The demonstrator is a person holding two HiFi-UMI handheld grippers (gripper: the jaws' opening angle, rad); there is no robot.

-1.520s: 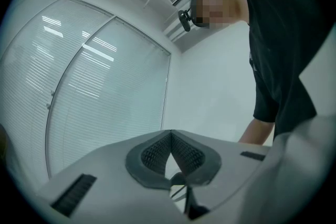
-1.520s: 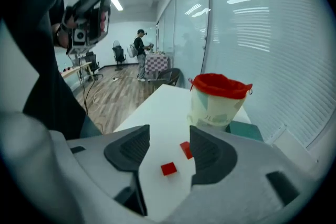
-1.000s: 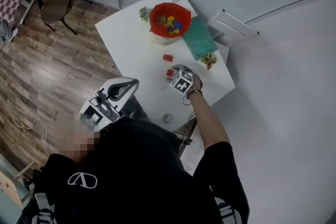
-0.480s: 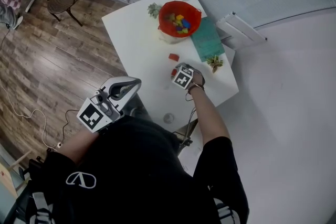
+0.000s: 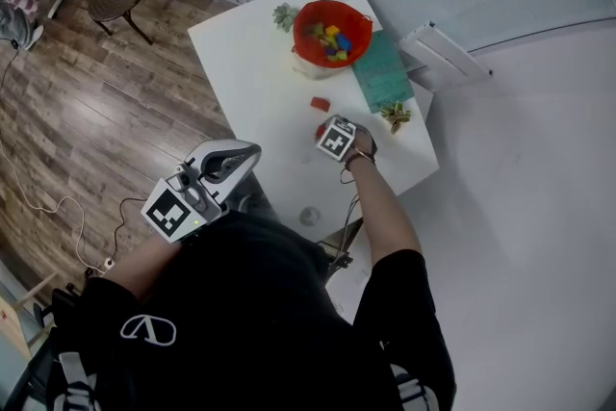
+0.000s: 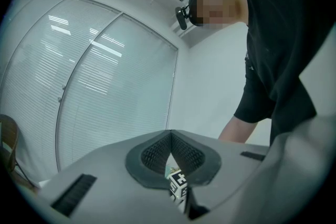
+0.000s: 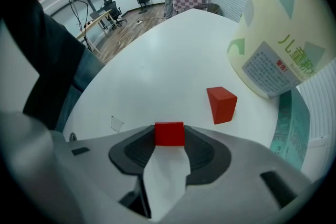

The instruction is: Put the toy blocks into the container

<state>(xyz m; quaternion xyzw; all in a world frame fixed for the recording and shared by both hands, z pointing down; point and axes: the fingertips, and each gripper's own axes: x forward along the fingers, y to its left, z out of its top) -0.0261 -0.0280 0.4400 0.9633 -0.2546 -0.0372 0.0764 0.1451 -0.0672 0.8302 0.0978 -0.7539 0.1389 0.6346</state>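
Red is the colour of both toy blocks left on the white bench (image 5: 250,63). The container (image 5: 304,22) at the far end already holds a heap of coloured blocks, so most of the job looks done.

The right hand-held gripper (image 5: 327,135) points straight down at the nearer red block (image 7: 169,134). Its jaws have just been closing, and the block now sits between the pads with both sides pressed flush, resting on the bench. The other red block (image 7: 221,104) lies just beyond it, toward the container and apart from it.

The left hand-held gripper (image 5: 248,152) hangs level off the bench's near left edge, its jaws together on nothing.

What remains, as I judge it, is to lift and carry the clamped block over the container's rim, let it go, then fetch the last one.
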